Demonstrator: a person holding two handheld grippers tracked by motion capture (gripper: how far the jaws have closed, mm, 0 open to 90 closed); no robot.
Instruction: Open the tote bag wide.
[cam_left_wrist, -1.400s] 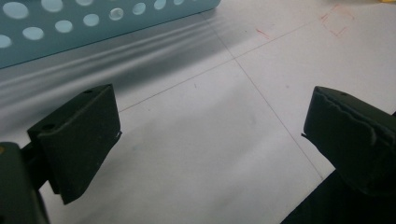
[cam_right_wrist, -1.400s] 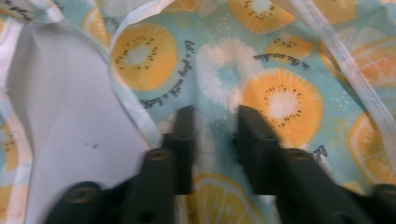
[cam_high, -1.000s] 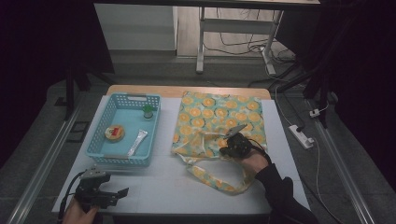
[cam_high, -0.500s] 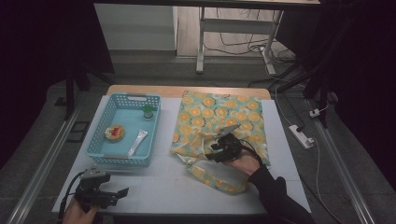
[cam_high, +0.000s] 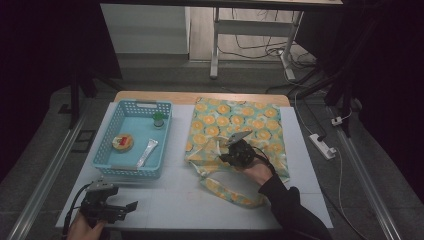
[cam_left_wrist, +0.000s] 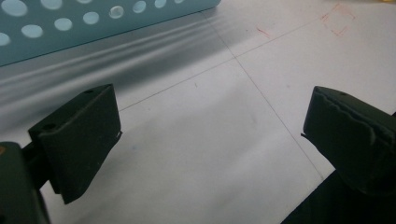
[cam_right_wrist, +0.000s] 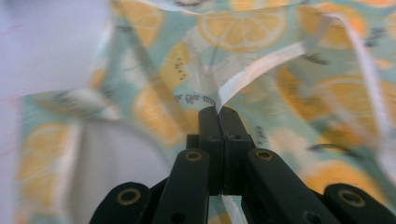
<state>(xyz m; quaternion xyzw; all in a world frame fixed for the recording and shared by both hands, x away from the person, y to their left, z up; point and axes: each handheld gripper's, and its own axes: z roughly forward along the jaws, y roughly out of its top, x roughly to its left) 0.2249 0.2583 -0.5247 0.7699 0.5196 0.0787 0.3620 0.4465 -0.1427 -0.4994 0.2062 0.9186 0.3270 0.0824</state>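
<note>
Left claw (cam_high: 131, 205) rests at the near left corner of the surface (cam_high: 175, 200), jaws wide apart with nothing between them; the left gripper view has bare white surface between the pads and the wall of the blue basket (cam_left_wrist: 93, 23) just beyond. That hand has not shifted from the earlier frames. The basket (cam_high: 131, 172) sits left of centre holding a few small items. Right of it lies the fruit-print cloth bag (cam_high: 250, 117), spread flat toward the far edge, its opening and a looped handle (cam_high: 227, 192) toward the person. Right claw (cam_high: 223, 159) is over the bag's near left part, jaws together and clamped on a thin white-backed edge of the fabric (cam_right_wrist: 261, 70), which runs up and to the right from the tips. The jaws have just opened and closed again; half a second ago they stood apart over the cloth, and the hand sat further left. The bag's bulk lies ahead and right of this claw, well apart from the left one, so the right hand is the nearer. Judgement: lifting this edge would open the bag's mouth toward the basket.
</note>
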